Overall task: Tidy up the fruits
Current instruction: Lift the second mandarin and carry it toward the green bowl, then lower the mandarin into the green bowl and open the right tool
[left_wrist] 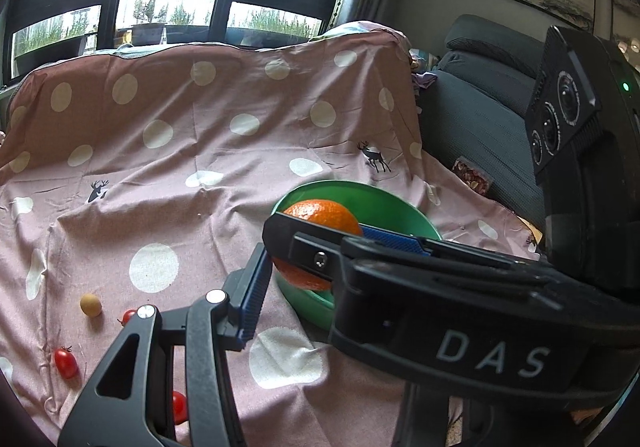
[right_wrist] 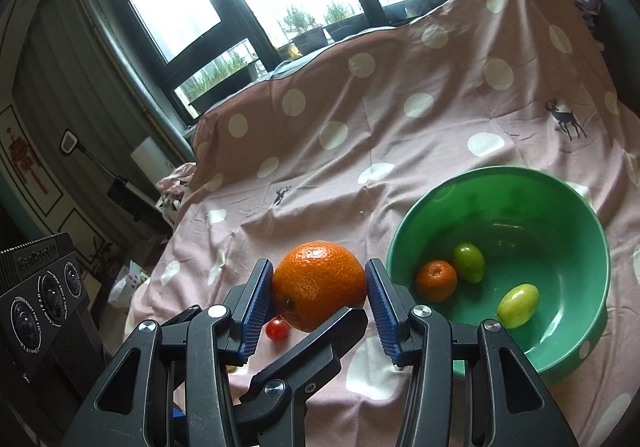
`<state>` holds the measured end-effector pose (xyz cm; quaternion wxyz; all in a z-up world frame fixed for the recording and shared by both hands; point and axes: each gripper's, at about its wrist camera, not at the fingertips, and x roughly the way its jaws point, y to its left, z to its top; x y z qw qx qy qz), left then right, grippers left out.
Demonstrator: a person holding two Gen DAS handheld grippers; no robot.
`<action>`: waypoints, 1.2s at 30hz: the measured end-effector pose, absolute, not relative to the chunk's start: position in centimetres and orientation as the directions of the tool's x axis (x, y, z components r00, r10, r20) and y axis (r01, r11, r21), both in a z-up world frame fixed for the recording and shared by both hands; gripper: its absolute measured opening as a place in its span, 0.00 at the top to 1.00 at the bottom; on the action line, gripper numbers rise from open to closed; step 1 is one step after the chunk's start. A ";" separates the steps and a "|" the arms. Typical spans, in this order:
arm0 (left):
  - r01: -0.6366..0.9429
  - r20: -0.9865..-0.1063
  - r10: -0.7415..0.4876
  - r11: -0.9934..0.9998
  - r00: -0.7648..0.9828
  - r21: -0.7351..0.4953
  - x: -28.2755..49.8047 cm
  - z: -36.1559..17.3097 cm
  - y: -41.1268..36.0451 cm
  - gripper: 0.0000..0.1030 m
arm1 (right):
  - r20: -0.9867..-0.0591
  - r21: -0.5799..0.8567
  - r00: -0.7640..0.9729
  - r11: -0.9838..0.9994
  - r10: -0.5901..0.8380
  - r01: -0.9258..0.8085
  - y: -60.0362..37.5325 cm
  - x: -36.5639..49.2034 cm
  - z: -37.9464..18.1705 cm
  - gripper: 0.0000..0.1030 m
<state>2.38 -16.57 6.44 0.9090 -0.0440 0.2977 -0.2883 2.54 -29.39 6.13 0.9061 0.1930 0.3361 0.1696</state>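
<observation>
My right gripper [right_wrist: 320,287] is shut on a large orange [right_wrist: 318,283], holding it above the pink dotted cloth just left of the green bowl [right_wrist: 592,311]. In the bowl lie a small orange [right_wrist: 436,281] and two green fruits [right_wrist: 469,262] [right_wrist: 518,305]. In the left wrist view the right gripper crosses in front with the orange [left_wrist: 324,217] over the bowl's rim [left_wrist: 400,203]. My left gripper has one blue-padded finger [left_wrist: 254,299] in view, with nothing seen against it; its other finger is hidden. Cherry tomatoes [left_wrist: 65,363] [left_wrist: 129,315] [left_wrist: 180,407] and a tan round fruit [left_wrist: 90,303] lie on the cloth.
The pink dotted cloth [left_wrist: 168,175] covers the sofa and rises at the back. One cherry tomato [right_wrist: 277,329] lies under the held orange. A dark grey cushion [left_wrist: 480,119] and a snack packet [left_wrist: 472,177] are at the right.
</observation>
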 end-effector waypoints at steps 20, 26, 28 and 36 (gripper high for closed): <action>0.578 -0.555 -0.594 0.782 0.582 -0.231 3.4 6.4 -22.1 0.56 | -0.561 0.516 0.733 0.855 0.385 -0.054 -35.2 2.7 5.4 0.51; 0.597 -0.563 -0.609 0.767 0.558 -0.237 3.9 6.0 -23.5 0.56 | -0.569 0.536 0.732 0.844 0.374 -0.015 -36.7 2.8 4.7 0.51; 0.600 -0.568 -0.613 0.762 0.549 -0.243 4.2 5.8 -23.9 0.56 | -0.577 0.536 0.729 0.844 0.368 -0.003 -37.2 2.9 4.5 0.51; 0.609 -0.583 -0.620 0.752 0.524 -0.252 4.9 5.1 -25.1 0.56 | -0.606 0.549 0.708 0.835 0.362 0.043 -38.3 3.4 3.5 0.51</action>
